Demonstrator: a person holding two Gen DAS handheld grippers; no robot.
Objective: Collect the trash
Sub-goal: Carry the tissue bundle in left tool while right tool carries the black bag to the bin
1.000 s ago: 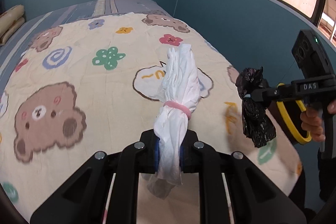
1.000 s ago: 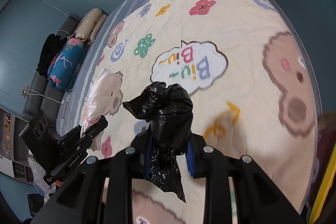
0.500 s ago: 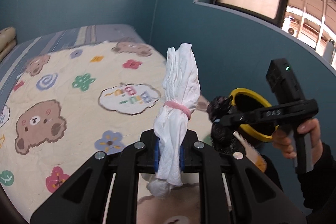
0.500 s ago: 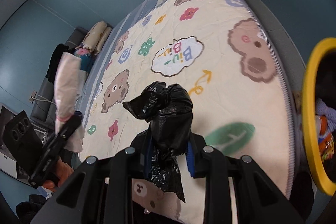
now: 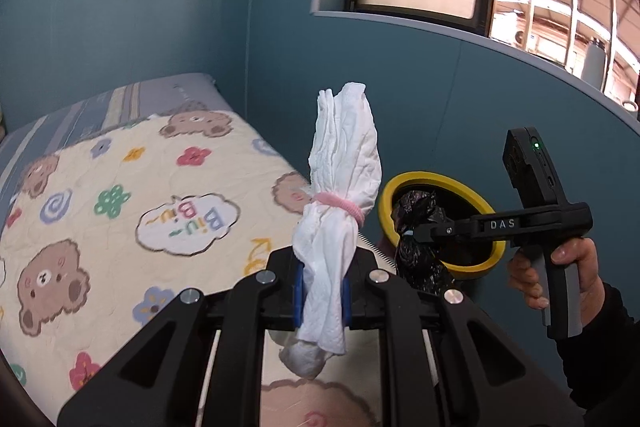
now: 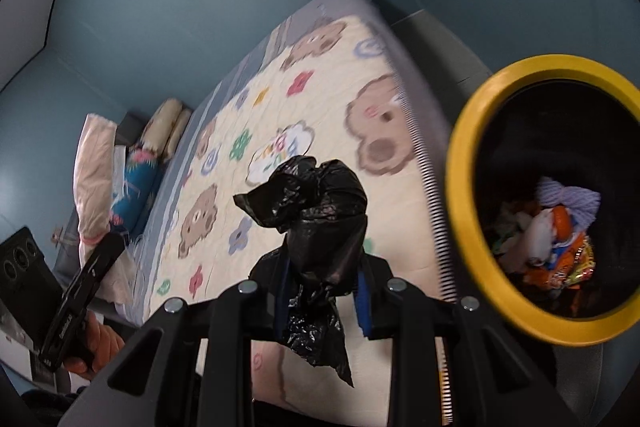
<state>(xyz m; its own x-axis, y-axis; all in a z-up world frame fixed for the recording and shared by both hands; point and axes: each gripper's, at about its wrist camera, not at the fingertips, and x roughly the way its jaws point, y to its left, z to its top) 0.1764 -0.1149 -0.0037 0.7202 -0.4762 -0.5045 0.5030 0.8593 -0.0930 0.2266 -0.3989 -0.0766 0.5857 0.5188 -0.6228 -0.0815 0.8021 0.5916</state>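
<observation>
**A:** Status on both tongs?

**B:** My left gripper is clamped on the white bundle. It's paper or cloth, cinched with a pink band, standing upright between the blue pads, with its tail hanging below them. It's held in the air over the edge of the bed.

**A:** Right side?

**B:** My right gripper is closed on the black bag, a crumpled plastic wad. Its top sticks up and a shred hangs under the fingers.

**A:** Where's the bin?

**B:** The yellow-rimmed bin is on the floor just beside the bed, to the right of the black bag in the right wrist view. There are wrappers and some pale yarn already inside. From the left camera, the black bag sits in front of the bin opening. I can't tell whether it is over the rim or short of it.

**A:** Bed surface?

**B:** There's a bear-print quilt and pillows at the far end.
</observation>
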